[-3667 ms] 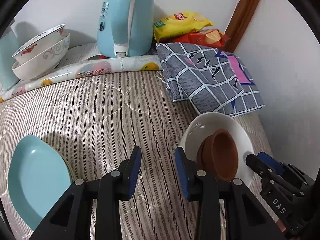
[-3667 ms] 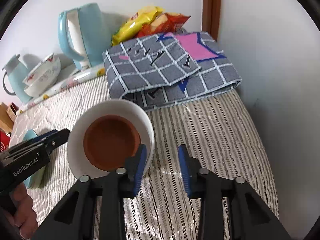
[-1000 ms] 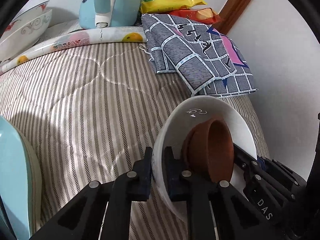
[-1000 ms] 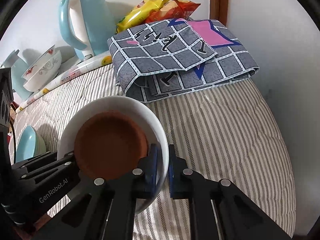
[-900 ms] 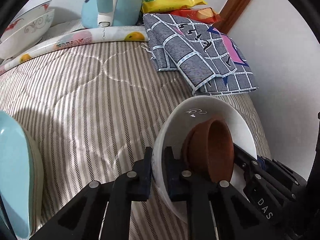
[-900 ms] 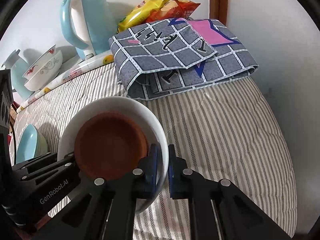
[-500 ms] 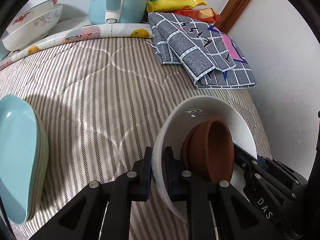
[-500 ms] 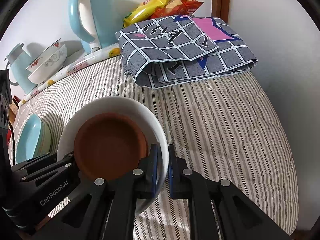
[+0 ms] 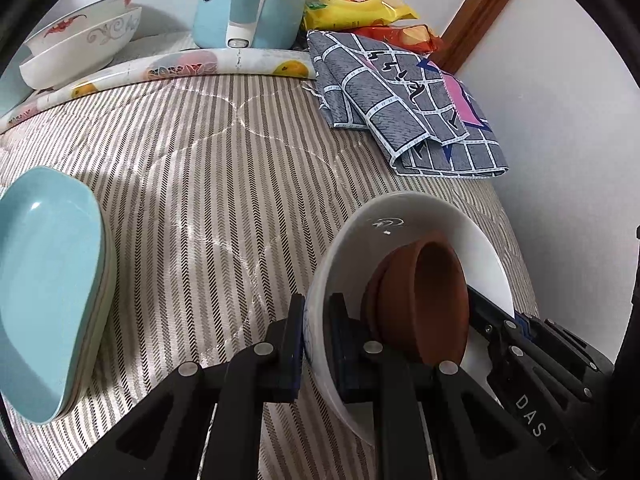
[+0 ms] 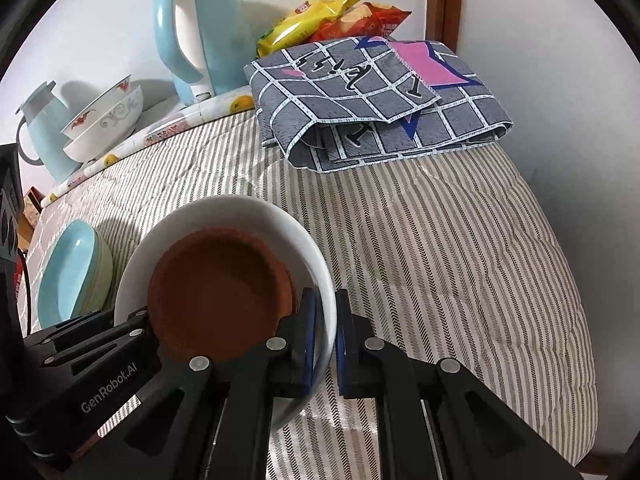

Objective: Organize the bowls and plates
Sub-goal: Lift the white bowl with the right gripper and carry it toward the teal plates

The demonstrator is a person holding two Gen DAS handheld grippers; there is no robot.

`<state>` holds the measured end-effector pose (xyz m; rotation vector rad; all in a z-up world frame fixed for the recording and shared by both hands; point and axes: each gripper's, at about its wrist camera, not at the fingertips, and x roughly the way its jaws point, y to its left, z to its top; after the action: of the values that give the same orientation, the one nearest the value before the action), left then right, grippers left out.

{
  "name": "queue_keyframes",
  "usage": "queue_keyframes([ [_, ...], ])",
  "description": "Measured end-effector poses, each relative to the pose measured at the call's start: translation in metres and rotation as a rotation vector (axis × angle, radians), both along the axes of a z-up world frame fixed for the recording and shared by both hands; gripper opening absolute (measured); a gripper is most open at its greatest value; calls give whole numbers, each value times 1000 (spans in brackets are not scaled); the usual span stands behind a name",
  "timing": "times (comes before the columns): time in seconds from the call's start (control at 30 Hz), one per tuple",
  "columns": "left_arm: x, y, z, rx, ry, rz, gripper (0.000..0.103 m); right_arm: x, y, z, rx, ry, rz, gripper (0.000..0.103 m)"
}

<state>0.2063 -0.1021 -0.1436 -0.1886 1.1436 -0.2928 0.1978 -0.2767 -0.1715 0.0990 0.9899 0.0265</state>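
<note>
— Grip check?
— My left hand-held gripper (image 9: 316,344) and right hand-held gripper (image 10: 324,336) each pinch the white bowl's (image 9: 352,248) rim, opposite sides.
— Contents?
— Brown bowl (image 10: 220,292) nested inside; blue plates (image 9: 48,280) lie left of it on the bed (image 9: 200,184).

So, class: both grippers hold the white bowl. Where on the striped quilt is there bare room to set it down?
Bare striped quilt lies between the blue plates and the folded checked cloth; more lies right of the white bowl, below that cloth. The back edge is crowded: patterned bowls, kettle, snack bags.
</note>
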Motion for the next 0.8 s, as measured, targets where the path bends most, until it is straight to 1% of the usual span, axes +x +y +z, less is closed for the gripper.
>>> queue_keyframes([
  [0.23,-7,4,9,2,-11,1,12,-8,3,7,5,-15,4,8],
  [0.47,-14,11,23,6,-43,9,12,-15,10,21,2,-43,13,8],
  [0.8,-21,34,44,7,-73,32,12,-23,31,41,-2,-82,36,8],
])
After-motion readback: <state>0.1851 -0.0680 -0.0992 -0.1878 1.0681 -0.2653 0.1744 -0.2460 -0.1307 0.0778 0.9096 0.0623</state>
